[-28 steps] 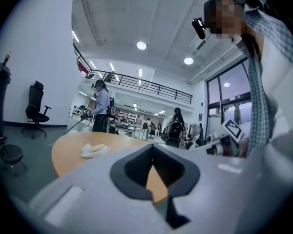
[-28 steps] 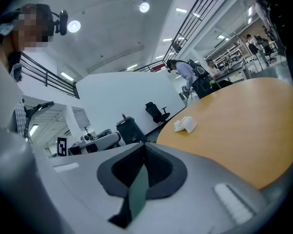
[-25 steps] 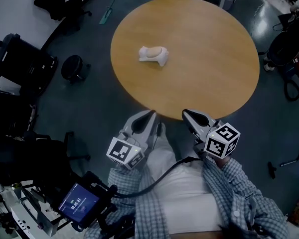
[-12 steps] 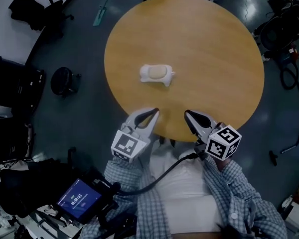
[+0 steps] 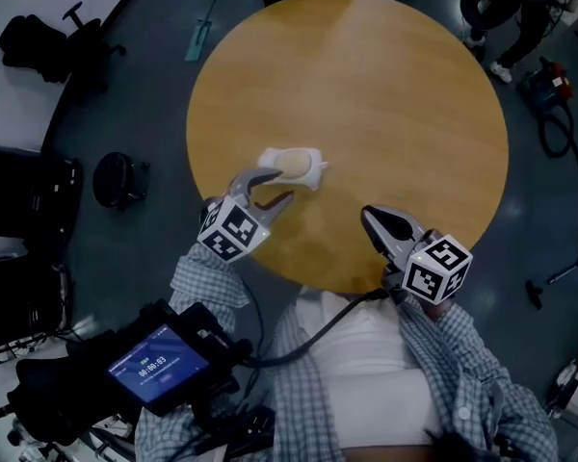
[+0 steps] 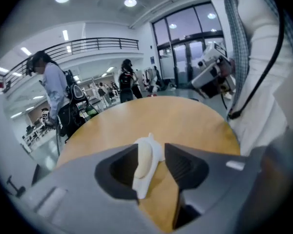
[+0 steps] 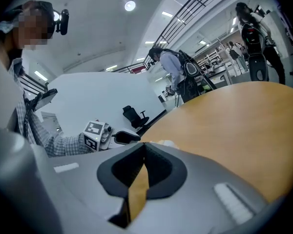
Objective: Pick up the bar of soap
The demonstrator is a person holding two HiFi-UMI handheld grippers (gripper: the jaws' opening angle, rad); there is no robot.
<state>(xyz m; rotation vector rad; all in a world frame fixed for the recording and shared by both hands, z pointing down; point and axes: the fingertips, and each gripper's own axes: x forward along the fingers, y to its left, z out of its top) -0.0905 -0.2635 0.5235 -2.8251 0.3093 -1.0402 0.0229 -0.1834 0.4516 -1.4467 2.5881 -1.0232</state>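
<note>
A beige bar of soap (image 5: pixel 291 164) lies in a white dish (image 5: pixel 313 173) on the round wooden table (image 5: pixel 395 94), left of its middle. My left gripper (image 5: pixel 281 186) is just in front of the dish, its jaws opening. In the left gripper view the soap (image 6: pixel 144 157) shows in the gap ahead of the left gripper (image 6: pixel 150 150), and the pads do not press on it. My right gripper (image 5: pixel 368 215) is over the table's near edge, shut and empty; its tips meet in the right gripper view (image 7: pixel 144 147).
Black office chairs (image 5: pixel 48 32) and a round stool (image 5: pixel 116 176) stand on the dark floor to the left. Cables and a machine (image 5: pixel 549 85) lie at the right. A device with a lit screen (image 5: pixel 159 369) hangs by the person's waist. People stand beyond the table (image 6: pixel 176 116).
My left gripper has moved forward from the table's edge up to the soap dish, and its jaws have parted. The right gripper has come slightly over the table, still shut.
</note>
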